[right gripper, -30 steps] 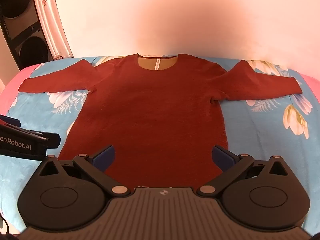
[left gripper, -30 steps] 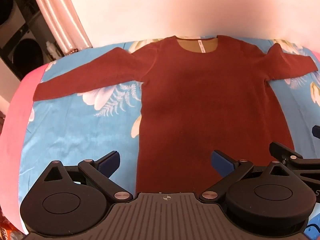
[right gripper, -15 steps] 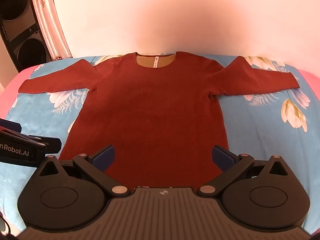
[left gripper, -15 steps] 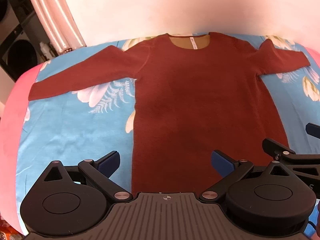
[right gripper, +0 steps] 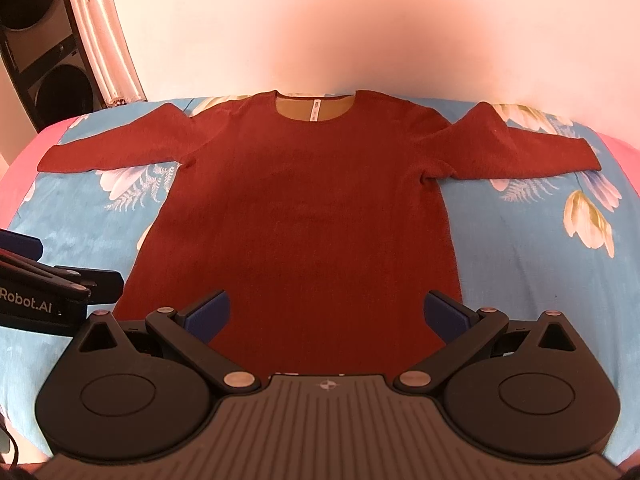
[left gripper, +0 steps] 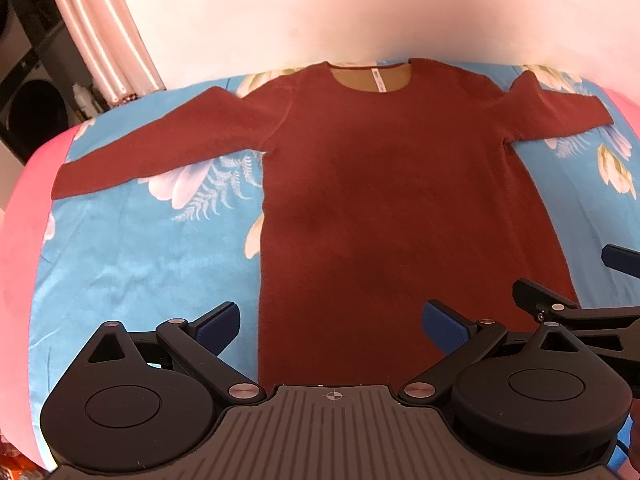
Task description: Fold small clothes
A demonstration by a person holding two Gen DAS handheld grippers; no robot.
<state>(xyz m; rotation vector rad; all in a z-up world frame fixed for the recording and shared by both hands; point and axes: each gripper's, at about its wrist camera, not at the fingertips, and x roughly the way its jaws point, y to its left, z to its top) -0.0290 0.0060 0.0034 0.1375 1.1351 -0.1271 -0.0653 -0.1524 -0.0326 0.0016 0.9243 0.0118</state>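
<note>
My left tool [left gripper: 332, 330] and right tool [right gripper: 326, 314] hover spread apart over the flat rust-red sweater [right gripper: 308, 216] on a floral sheet [right gripper: 520, 248].

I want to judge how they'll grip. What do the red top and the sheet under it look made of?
The top looks like a soft, matte knit or fleece: fuzzy surface, no shine. The sheet looks like thin, smooth woven cloth with a printed flower pattern, faintly creased; likely cotton or polyester.
</note>
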